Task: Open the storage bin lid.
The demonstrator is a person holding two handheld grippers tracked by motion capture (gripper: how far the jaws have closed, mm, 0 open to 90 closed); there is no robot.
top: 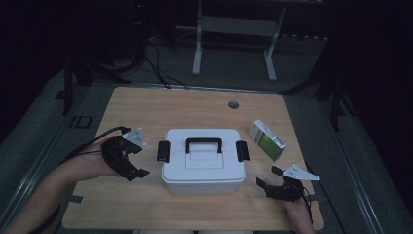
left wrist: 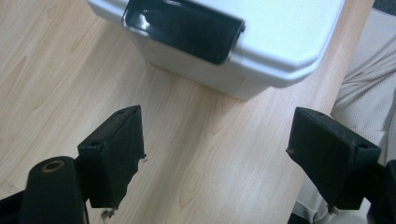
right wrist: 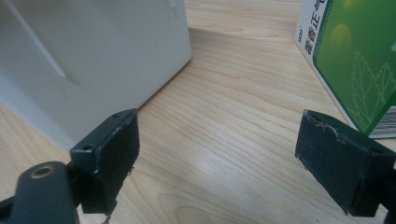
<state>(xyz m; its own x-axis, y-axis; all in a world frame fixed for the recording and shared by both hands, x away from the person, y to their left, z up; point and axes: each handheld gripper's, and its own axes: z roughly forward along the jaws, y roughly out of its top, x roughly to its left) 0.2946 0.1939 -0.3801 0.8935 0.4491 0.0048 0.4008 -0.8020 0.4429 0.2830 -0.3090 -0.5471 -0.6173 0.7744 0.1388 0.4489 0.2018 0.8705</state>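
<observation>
A white plastic storage box (top: 202, 161) with a black handle and a black latch at each end sits mid-table, lid on. My left gripper (top: 139, 161) hovers open just left of the box, nothing between its jaws; in the left gripper view (left wrist: 215, 158) the box's left latch (left wrist: 183, 29) lies ahead and above. My right gripper (top: 269, 177) rests open near the box's front right corner, holding nothing. The right gripper view (right wrist: 217, 158) has the box wall (right wrist: 93, 60) at left and a green and white carton (right wrist: 355, 60) at right. That carton (top: 267, 140) stands right of the box.
The wooden table (top: 146, 107) has a round grommet hole (top: 233, 105) at the back. Bare wood lies behind and in front of the box. Beyond the table are a white desk frame (top: 234, 34) and cables on a dark floor. A person's trouser leg (left wrist: 369, 93) is beside the table edge.
</observation>
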